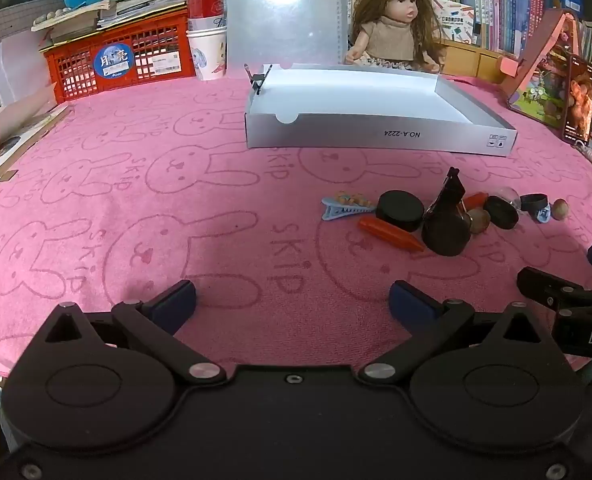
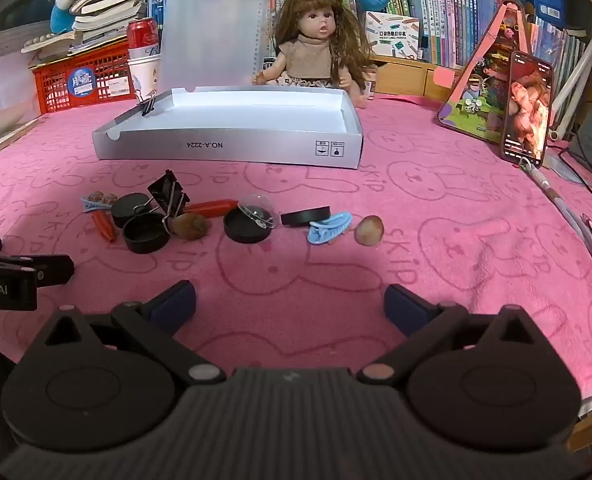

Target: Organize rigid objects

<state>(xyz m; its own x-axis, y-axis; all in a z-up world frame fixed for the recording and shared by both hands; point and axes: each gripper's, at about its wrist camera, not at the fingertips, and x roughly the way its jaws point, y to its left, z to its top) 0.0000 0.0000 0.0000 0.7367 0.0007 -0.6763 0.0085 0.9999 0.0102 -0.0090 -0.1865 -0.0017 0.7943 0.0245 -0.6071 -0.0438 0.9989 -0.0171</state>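
Small rigid objects lie in a row on the pink towel: black round lids (image 2: 145, 234) (image 1: 400, 210), a black binder clip (image 2: 167, 194) (image 1: 450, 192), orange carrot-shaped pieces (image 1: 390, 234) (image 2: 211, 207), blue hair clips (image 2: 330, 226) (image 1: 346, 206), nuts (image 2: 369, 231) (image 1: 560, 209) and a clear dome (image 2: 257, 208). Behind them sits an open grey cardboard box (image 1: 376, 136) (image 2: 231, 148), holding nothing I can see, with a binder clip (image 2: 148, 105) on its left wall. My left gripper (image 1: 291, 306) and right gripper (image 2: 289, 304) both hover open above the towel, short of the objects, holding nothing.
A doll (image 2: 316, 40) sits behind the box, with a translucent clipboard (image 2: 211, 28) beside it. A red crate (image 1: 115, 60) with books and a can on stacked cups (image 1: 205, 32) stand back left. A phone (image 2: 528, 108) leans at right, with a cord (image 2: 568, 216) lying there.
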